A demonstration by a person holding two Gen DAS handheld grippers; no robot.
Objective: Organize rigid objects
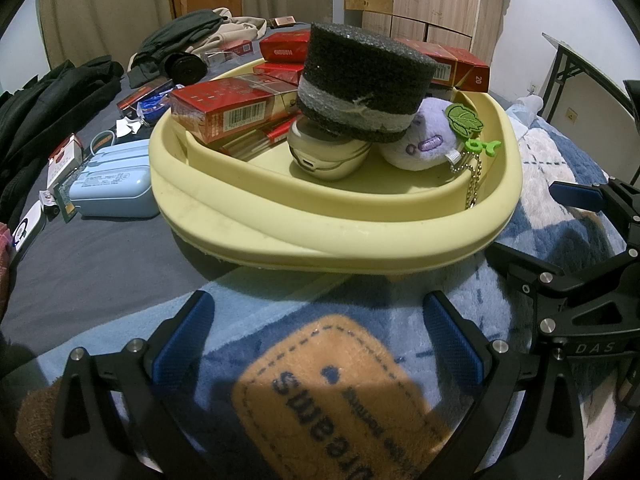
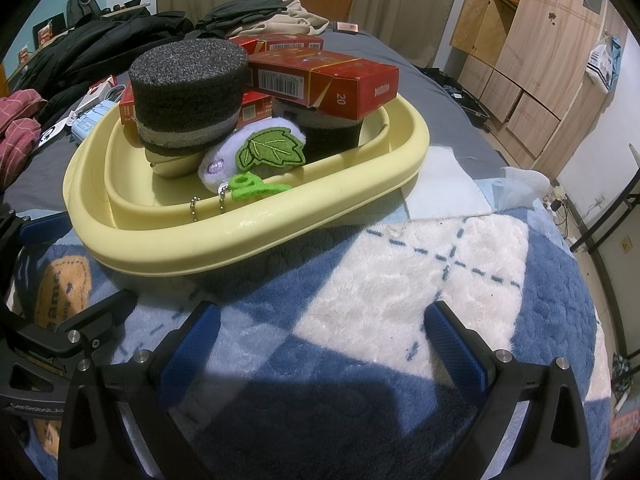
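A: On the bed, the yellow basin (image 1: 360, 236) is sitting ahead of both your grippers, its long side lying across your view. Your left gripper (image 1: 316, 340) and right gripper (image 2: 320, 340) are both spread wide, holding nothing.

B: Which is nearer?

A: I am judging the left. Only its view is showing the blue case (image 1: 116, 188) outside the basin.

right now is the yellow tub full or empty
Full. The yellow tub holds red boxes, a dark foam cylinder resting on a cream case, and a plush keychain.
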